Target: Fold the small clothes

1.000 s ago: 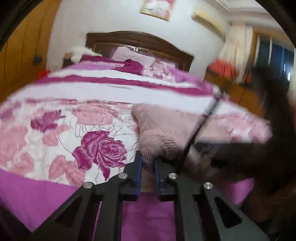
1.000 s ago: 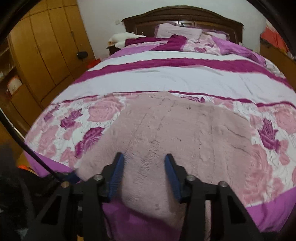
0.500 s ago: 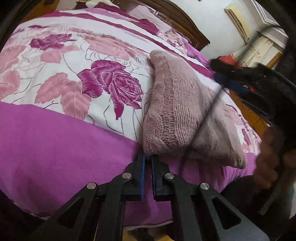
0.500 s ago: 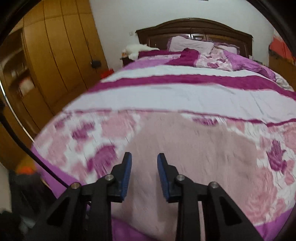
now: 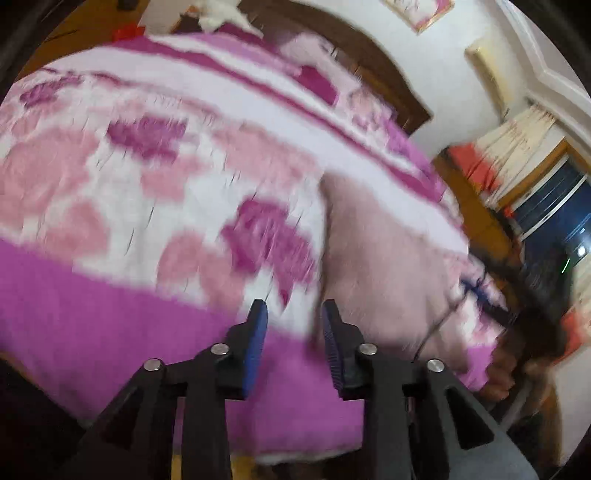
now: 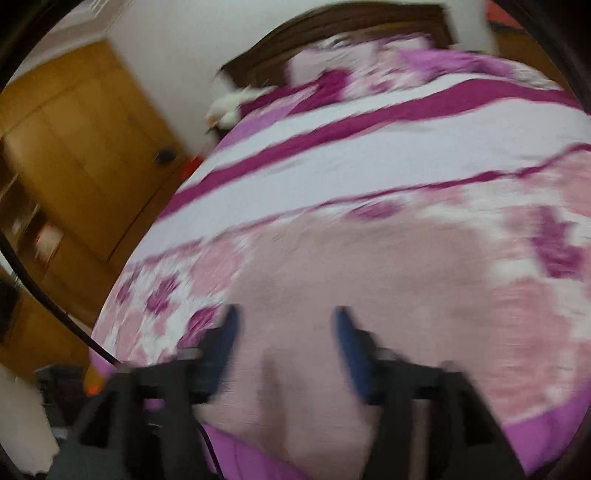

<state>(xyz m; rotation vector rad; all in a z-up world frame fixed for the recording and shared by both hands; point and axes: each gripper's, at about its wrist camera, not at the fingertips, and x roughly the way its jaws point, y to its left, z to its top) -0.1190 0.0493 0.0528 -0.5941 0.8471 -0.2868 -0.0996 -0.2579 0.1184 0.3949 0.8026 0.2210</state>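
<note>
Both grippers spread and empty over a dusty-pink knit garment on a floral bed.

The left gripper (image 5: 293, 312), at the lower centre of its frame, holds its blue-padded jaws apart with nothing between them, above the purple border of the bedspread (image 5: 92, 302); the pink garment (image 5: 384, 258) lies just right of its tips, running toward the frame's right edge. The right gripper (image 6: 286, 321), blurred at the bottom of its own frame, is likewise spread wide, with the garment (image 6: 351, 280) spread out beneath and beyond its tips near the bed's front edge. A dark wooden headboard (image 6: 332, 29) crosses the top, and a wooden wardrobe (image 6: 81, 147) fills the left.
</note>
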